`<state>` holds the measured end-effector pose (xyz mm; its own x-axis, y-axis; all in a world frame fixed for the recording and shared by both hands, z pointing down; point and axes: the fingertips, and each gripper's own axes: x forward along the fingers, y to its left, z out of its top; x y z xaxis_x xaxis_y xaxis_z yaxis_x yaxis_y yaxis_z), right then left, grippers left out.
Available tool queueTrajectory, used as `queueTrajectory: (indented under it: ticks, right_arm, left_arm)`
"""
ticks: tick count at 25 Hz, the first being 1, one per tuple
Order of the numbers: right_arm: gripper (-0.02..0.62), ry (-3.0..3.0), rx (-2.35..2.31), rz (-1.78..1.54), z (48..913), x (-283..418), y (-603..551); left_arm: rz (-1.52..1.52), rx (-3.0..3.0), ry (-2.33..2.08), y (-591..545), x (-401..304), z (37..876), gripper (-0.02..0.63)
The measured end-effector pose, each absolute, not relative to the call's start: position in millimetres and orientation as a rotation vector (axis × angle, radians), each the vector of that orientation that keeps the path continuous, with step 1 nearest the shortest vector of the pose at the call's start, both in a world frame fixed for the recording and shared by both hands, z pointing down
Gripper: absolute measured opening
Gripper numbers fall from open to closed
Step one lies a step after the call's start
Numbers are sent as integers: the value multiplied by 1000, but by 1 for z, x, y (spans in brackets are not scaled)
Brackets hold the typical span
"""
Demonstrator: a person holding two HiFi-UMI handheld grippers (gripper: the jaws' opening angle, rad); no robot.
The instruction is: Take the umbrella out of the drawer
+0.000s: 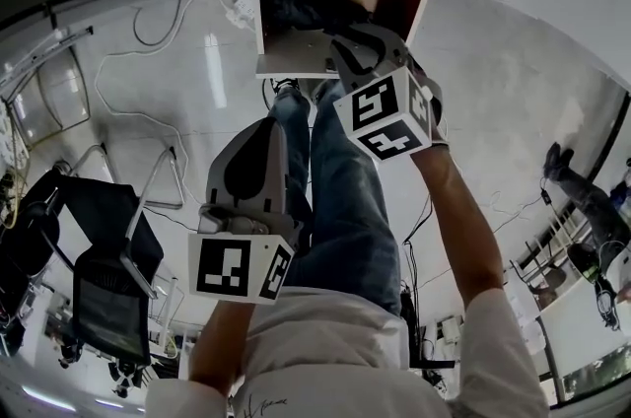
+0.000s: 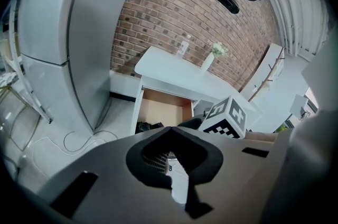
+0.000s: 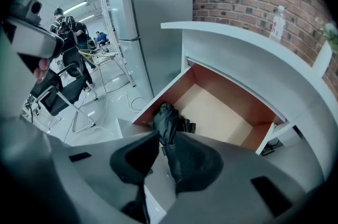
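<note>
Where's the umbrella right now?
Right gripper view: the umbrella lies in the front-left corner of the open drawer, at the tips of the open right claw.

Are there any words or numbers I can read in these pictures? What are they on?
No text can be read anywhere.
Label on the bottle: too small to read.
Dark scribble on the white shirt: too blurred to read.
Marker cubes: only black-and-white squares, no letters.

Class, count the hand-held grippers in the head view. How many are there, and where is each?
2. The left hand-held gripper hangs above the person's leg, lower left; the right hand-held gripper is at the open drawer holding the black umbrella. None seems hidden.
</note>
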<state>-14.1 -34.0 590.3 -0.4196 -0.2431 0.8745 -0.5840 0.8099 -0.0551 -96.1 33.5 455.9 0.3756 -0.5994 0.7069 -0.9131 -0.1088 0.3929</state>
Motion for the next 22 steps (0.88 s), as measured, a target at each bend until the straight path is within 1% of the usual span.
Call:
queueTrajectory:
  ticks: [9, 15, 22]
  right_arm:
    - [127, -1964, 566, 420, 623, -5, -34]
    - [165, -1937, 532, 423, 646, -4, -34]
    - [191, -1916, 491, 388, 667, -9, -37]
  left_arm:
    - [487, 1791, -1329, 34, -94, 464, 18]
    - [497, 1782, -1323, 36, -91, 470, 18]
    - [507, 1772, -1320, 35, -93, 475, 18]
